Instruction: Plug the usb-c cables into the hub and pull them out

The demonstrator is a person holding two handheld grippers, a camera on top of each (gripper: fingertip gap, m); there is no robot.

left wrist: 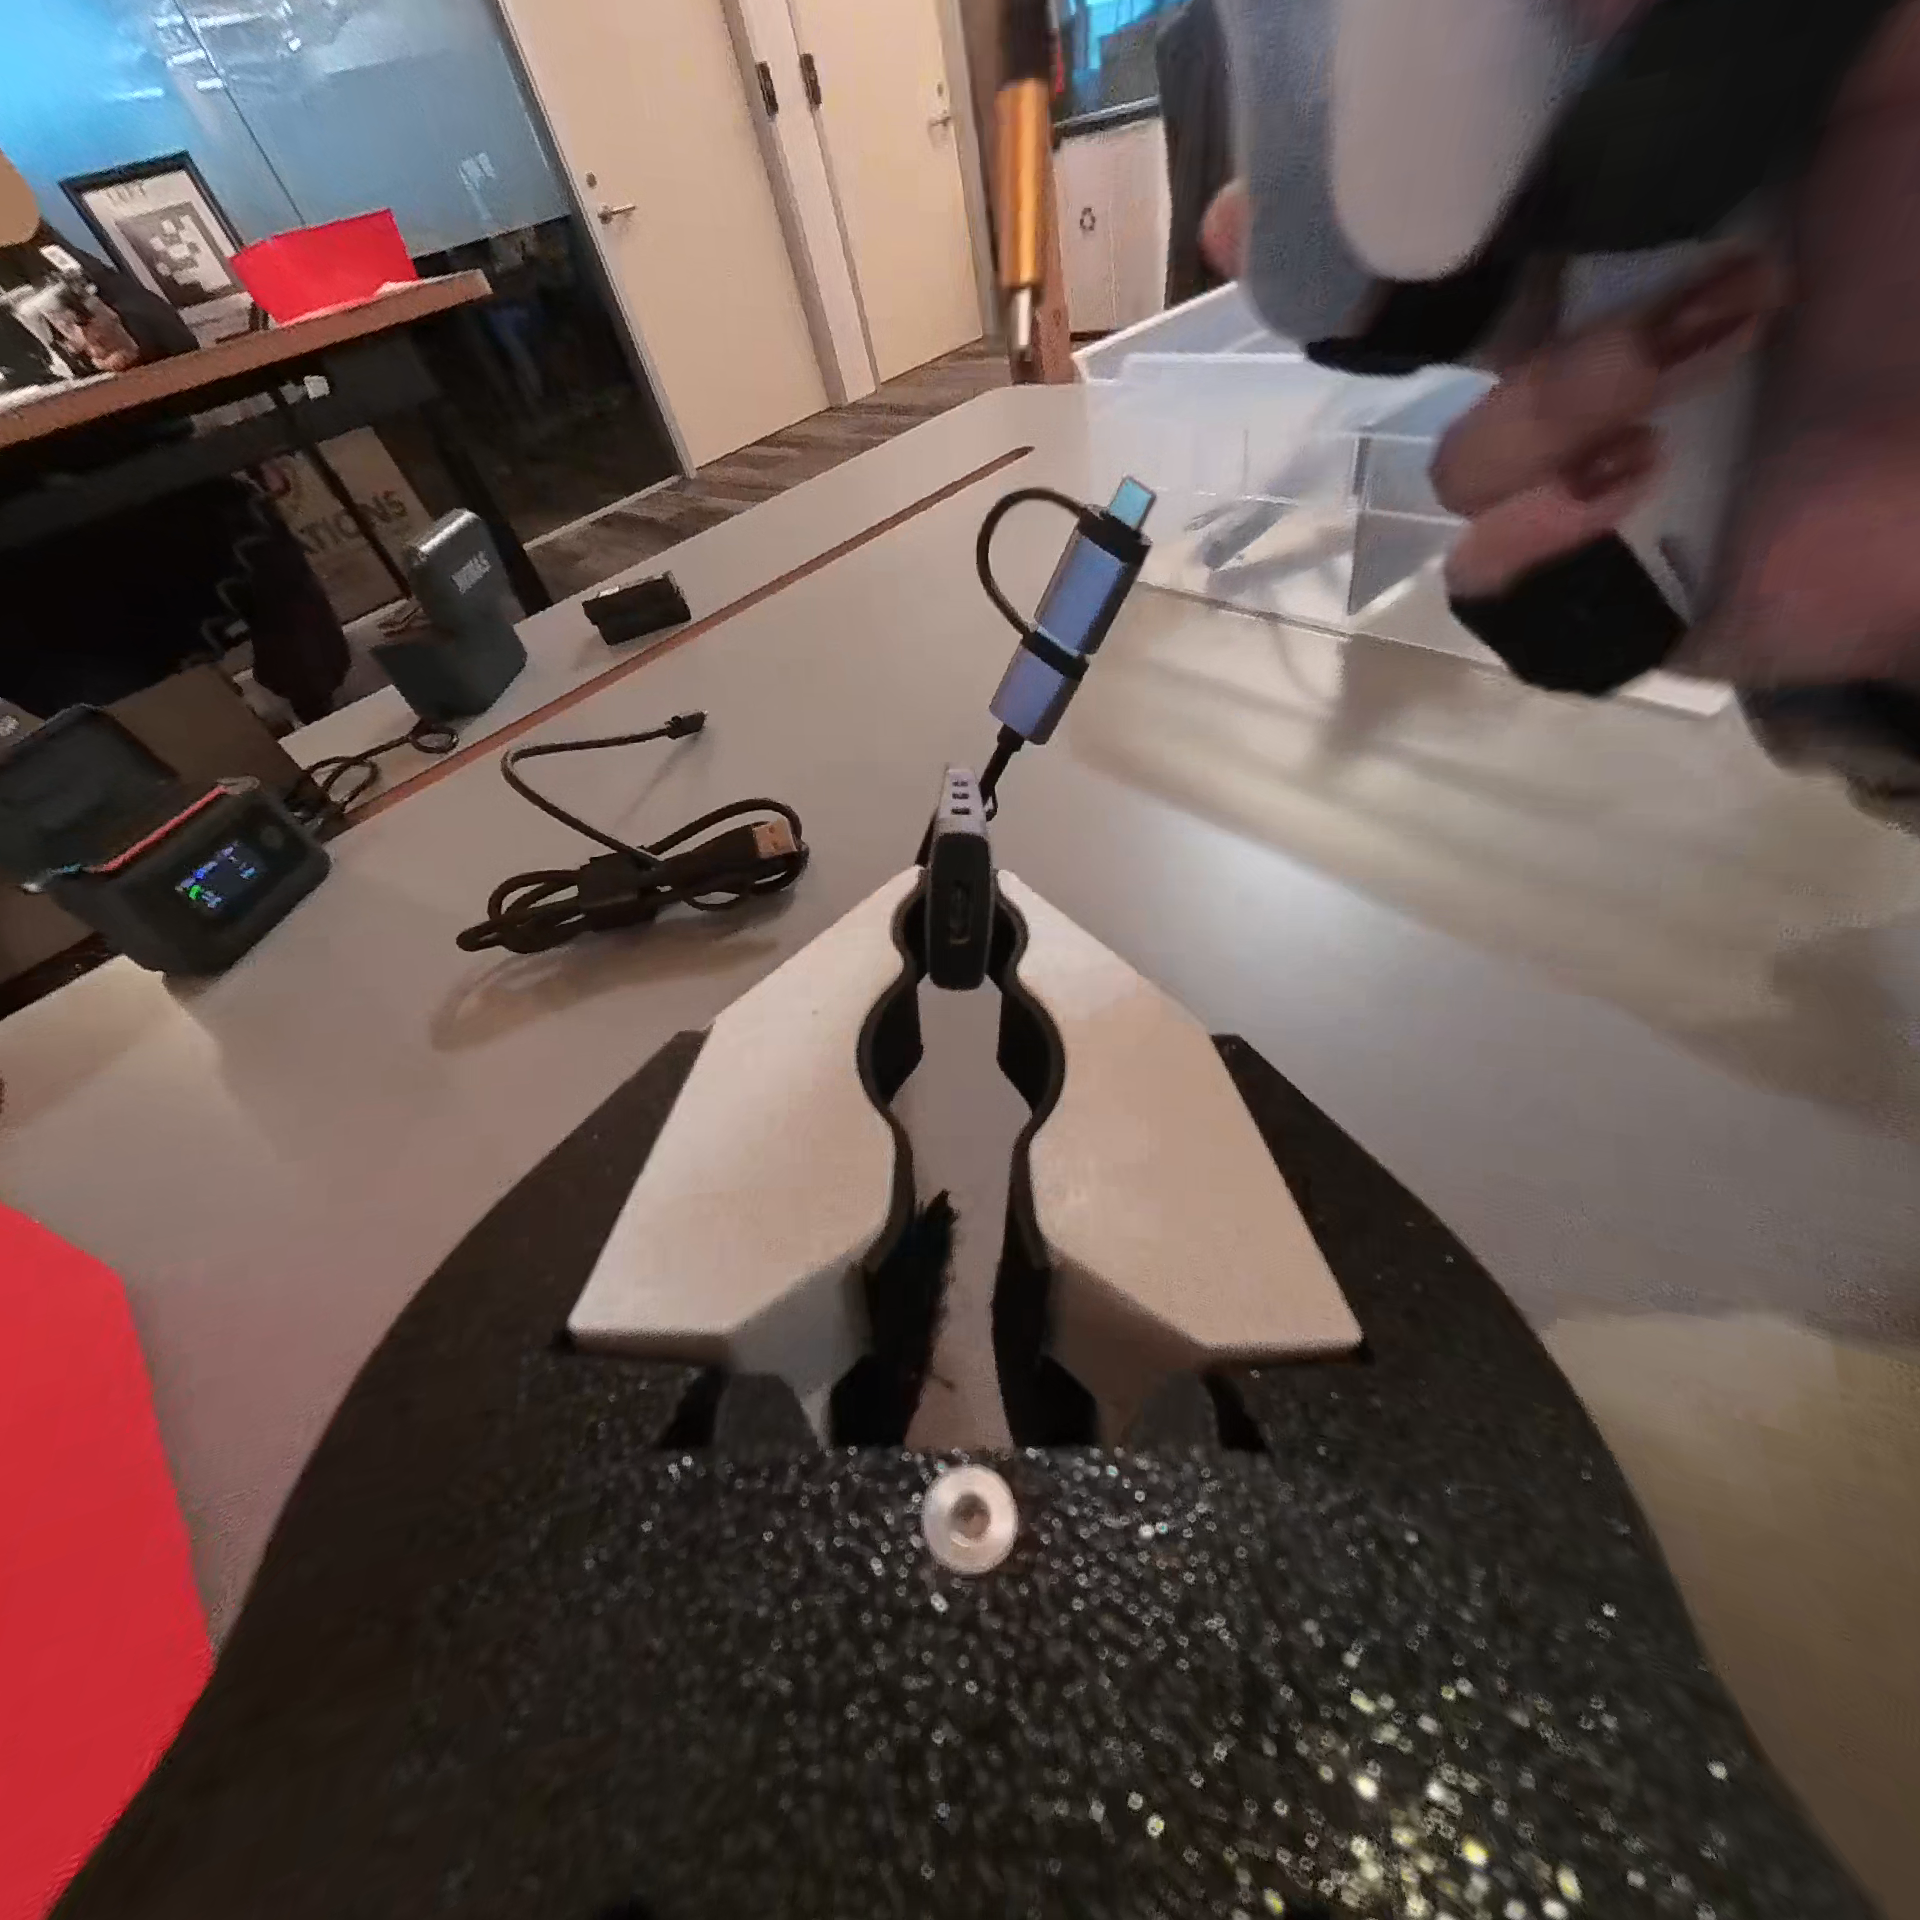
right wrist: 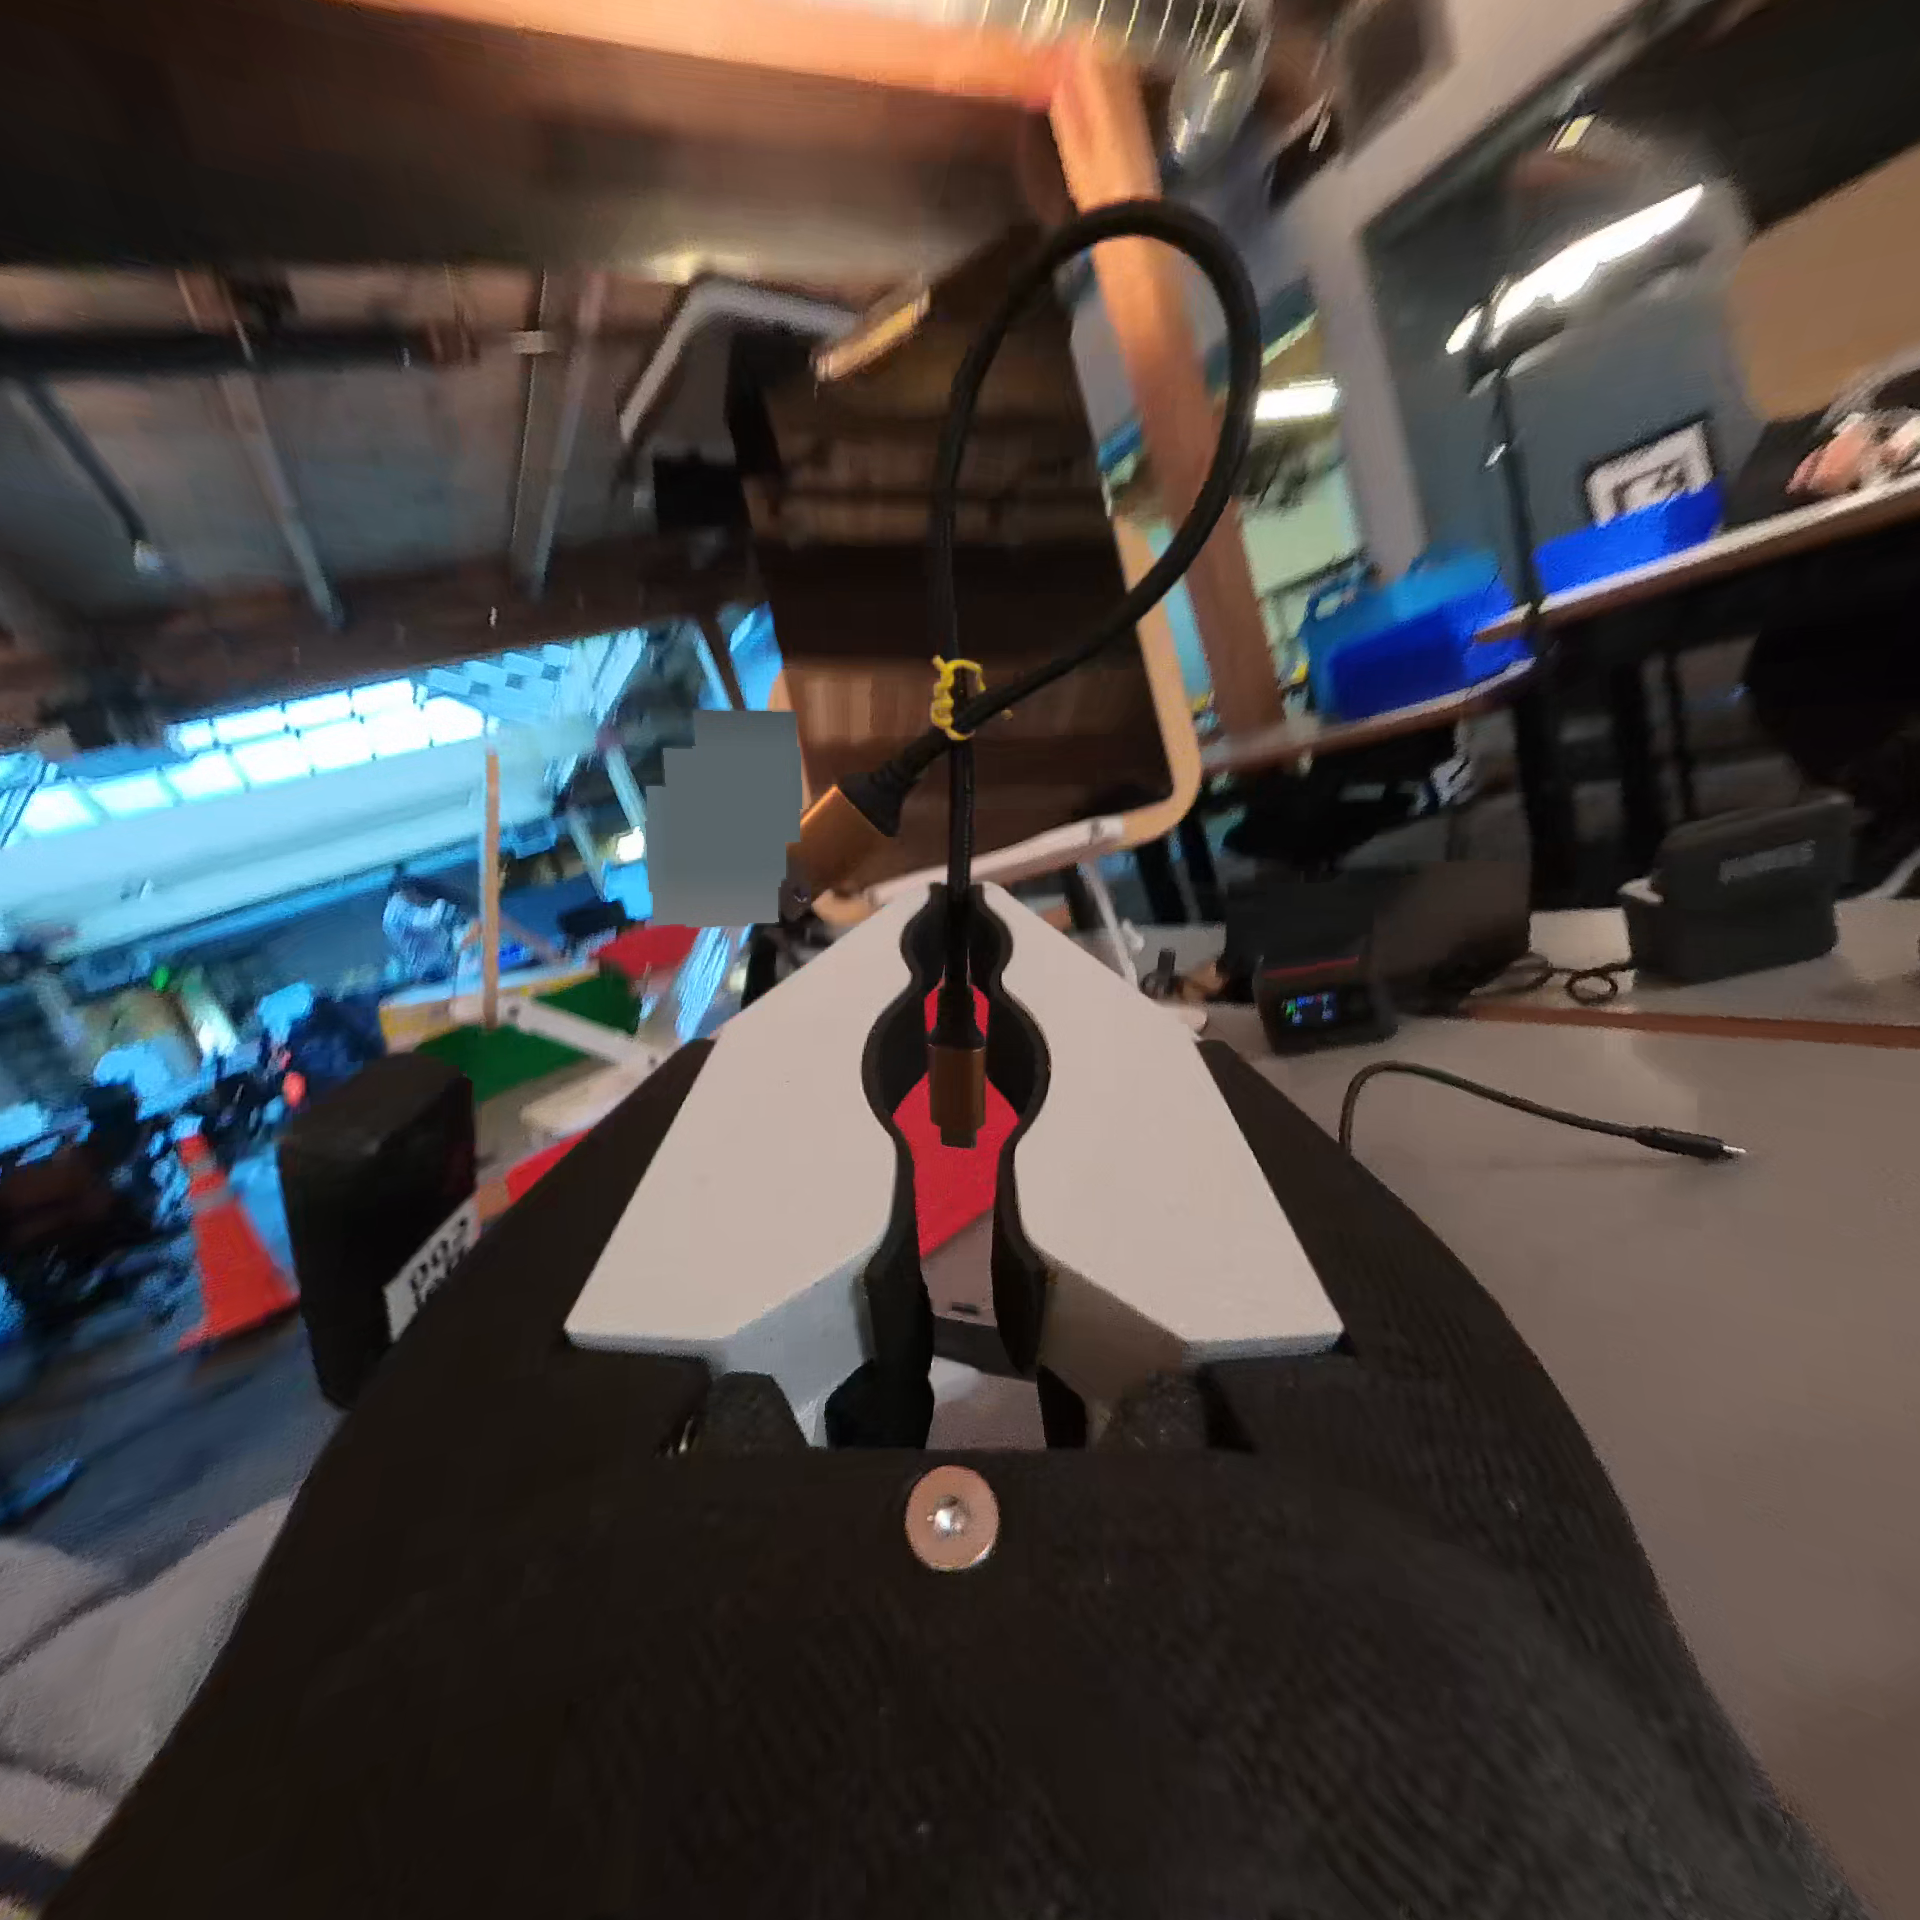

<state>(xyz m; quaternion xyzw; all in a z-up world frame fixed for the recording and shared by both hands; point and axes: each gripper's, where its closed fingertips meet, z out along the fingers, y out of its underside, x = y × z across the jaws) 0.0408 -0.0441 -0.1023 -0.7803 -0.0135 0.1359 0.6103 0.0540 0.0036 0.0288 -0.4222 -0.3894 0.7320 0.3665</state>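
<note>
The left gripper (left wrist: 958, 925) pinches the grey hub (left wrist: 958, 894) at its tips, above the grey table (left wrist: 1351, 987). The hub's plug (left wrist: 1070, 613) sticks up toward 1 o'clock. The right gripper (right wrist: 956, 935) squeezes a black usb-c cable (right wrist: 954, 831), whose copper plug (right wrist: 954, 1086) points back between the fingers. A cable bundle (left wrist: 644, 862) lies at 10 o'clock.

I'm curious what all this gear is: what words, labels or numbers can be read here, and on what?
I won't copy writing out; here is what bears it.
Grey case: raised lettering, legible.
Brown panel: large letters, partly hidden.
Small screen: figures too small.
Framed poster: blurred.
White sticker on the black block: digits, blurred.
</note>
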